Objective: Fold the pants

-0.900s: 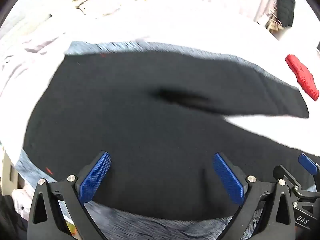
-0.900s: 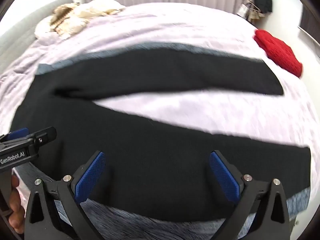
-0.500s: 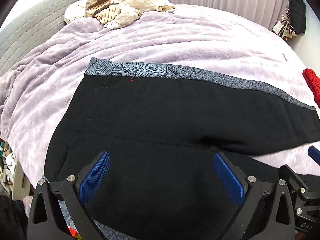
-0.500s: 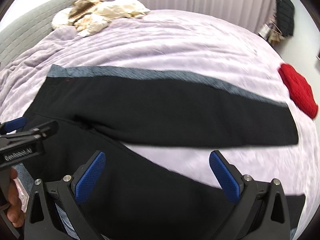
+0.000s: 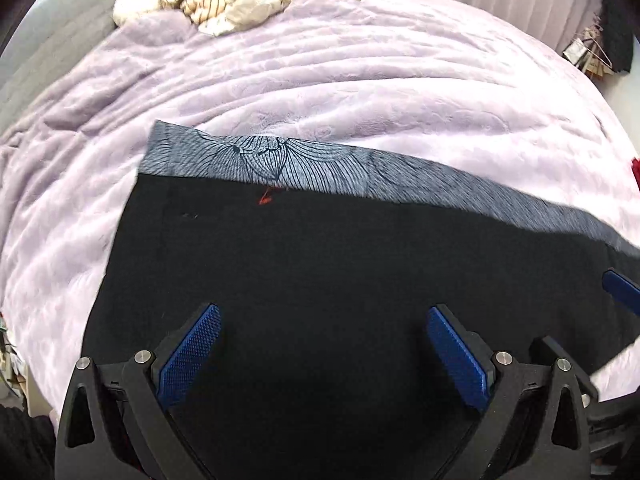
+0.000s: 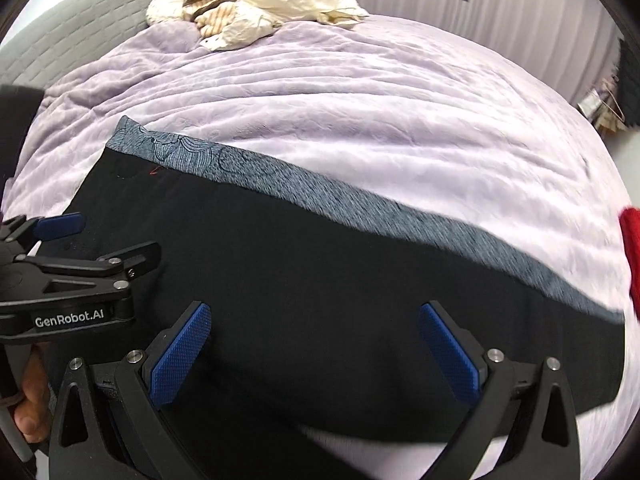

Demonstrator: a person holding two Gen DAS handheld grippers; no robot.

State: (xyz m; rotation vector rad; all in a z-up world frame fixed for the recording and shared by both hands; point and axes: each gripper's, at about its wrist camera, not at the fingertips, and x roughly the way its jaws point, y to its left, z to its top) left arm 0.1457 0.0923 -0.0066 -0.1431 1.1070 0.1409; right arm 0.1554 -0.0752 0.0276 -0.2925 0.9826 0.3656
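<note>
Black pants with a grey patterned side stripe lie spread flat on a lilac bedspread; they also show in the right wrist view. My left gripper is open and empty, hovering over the waist end. My right gripper is open and empty over the far leg, to the right of the left gripper, whose body shows at its left. A bit of bedspread shows between the legs.
The lilac bedspread covers the bed. A pile of cream and striped clothes lies at the headboard. A red item lies at the right edge. Dark clothes hang by the curtain.
Both cameras have tilted up and moved toward the waist end, away from the leg hems. The pants lie unchanged. Both grippers stay open.
</note>
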